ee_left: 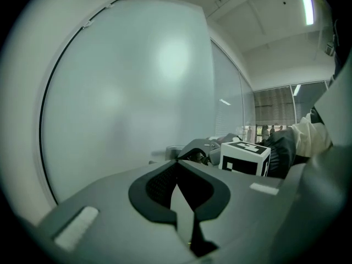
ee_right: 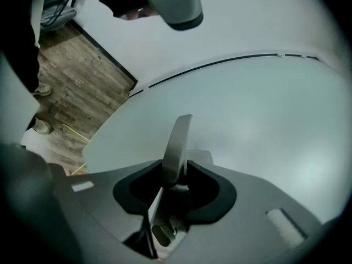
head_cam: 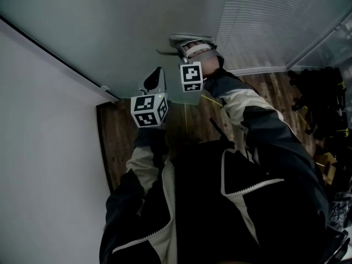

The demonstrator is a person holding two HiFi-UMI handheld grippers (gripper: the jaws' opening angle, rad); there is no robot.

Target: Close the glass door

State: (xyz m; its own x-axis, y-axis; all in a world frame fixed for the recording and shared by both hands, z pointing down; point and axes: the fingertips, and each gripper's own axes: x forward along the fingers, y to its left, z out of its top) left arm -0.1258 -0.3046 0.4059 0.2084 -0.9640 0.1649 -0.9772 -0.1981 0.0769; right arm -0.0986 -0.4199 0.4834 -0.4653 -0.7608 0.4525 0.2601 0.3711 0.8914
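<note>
The frosted glass door (head_cam: 110,32) fills the upper part of the head view, and its metal lever handle (head_cam: 175,38) sticks out near the top middle. My right gripper (head_cam: 190,44) is shut on that door handle (ee_right: 177,142), which stands upright between the pads in the right gripper view. My left gripper (head_cam: 155,77) is lower left of it, close to the glass (ee_left: 126,92), tips together with nothing between them (ee_left: 176,163). The right gripper's marker cube (ee_left: 245,158) shows just beyond it.
A black seam (head_cam: 55,54) separates the door from a white wall (head_cam: 38,164) on the left. Wooden floor (head_cam: 118,142) lies below. A blind-covered glass panel (head_cam: 275,21) stands to the right, and dark clutter (head_cam: 319,103) lies on the floor at far right.
</note>
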